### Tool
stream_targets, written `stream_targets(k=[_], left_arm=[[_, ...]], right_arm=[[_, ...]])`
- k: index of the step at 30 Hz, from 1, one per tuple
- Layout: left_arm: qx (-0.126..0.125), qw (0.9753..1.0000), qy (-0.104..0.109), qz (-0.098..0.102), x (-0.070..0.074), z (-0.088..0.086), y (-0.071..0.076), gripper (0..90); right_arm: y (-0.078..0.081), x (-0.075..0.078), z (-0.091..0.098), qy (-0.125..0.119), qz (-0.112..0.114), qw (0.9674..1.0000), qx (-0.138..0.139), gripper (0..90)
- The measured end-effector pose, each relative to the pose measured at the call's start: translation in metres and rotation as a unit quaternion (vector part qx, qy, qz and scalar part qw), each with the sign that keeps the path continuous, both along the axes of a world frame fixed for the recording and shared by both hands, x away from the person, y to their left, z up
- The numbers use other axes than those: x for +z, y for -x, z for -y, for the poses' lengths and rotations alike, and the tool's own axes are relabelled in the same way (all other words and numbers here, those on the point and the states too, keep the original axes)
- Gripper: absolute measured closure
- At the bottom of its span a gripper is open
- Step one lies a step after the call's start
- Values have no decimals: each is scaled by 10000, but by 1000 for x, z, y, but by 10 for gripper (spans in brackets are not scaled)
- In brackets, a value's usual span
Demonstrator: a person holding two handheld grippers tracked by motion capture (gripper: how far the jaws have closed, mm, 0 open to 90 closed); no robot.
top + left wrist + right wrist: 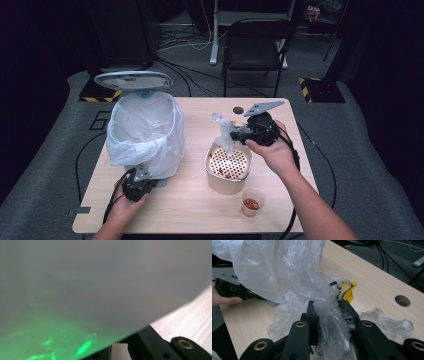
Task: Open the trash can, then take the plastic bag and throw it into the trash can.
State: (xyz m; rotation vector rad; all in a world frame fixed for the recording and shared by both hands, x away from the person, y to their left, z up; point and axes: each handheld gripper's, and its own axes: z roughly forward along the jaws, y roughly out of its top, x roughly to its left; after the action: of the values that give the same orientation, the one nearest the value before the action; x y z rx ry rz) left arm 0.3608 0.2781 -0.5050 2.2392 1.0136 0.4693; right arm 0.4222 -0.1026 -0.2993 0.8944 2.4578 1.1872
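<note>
A pedal bin lined with a white bag (145, 130) stands at the table's left, its lid (133, 80) raised. My left gripper (141, 176) lies low against the bin's base, jaws tucked under the bag (100, 290); what lies between them is hidden. From the right gripper view, that gripper (232, 290) sits beside the bag (257, 265). My right gripper (235, 134) hovers above a beige container (227, 167) with a perforated insert, shut on crumpled clear plastic wrap (222, 127). Up close the wrap (317, 287) bunches between the jaws of the right gripper (327, 306), a yellow scrap (349, 291) stuck in it.
A small clear cup (251, 201) with red bits stands near the front edge, right of centre. The wooden table (190, 315) has a round cable hole (238, 110) at the back. A black chair (252, 45) and floor cables lie beyond the table.
</note>
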Motion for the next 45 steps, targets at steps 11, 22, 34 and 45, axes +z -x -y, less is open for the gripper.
stream_targets(k=[11, 22, 34, 45], left_arm=[[124, 9999, 91, -2, -1, 2, 2, 900], [29, 10000, -53, -25, 1, 0, 0, 900], [44, 10000, -11, -79, 1, 1, -1, 900], [-43, 9997, -218, -90, 3, -2, -1, 900]], right_arm=[[-9, 9, -43, -114, 10, 9991, 399, 731], [-20, 14, -64, -204, 64, 9978, 620, 731], [-20, 24, -90, -226, 102, 9962, 841, 730], [-24, 29, -109, -299, 154, 9942, 1019, 728]])
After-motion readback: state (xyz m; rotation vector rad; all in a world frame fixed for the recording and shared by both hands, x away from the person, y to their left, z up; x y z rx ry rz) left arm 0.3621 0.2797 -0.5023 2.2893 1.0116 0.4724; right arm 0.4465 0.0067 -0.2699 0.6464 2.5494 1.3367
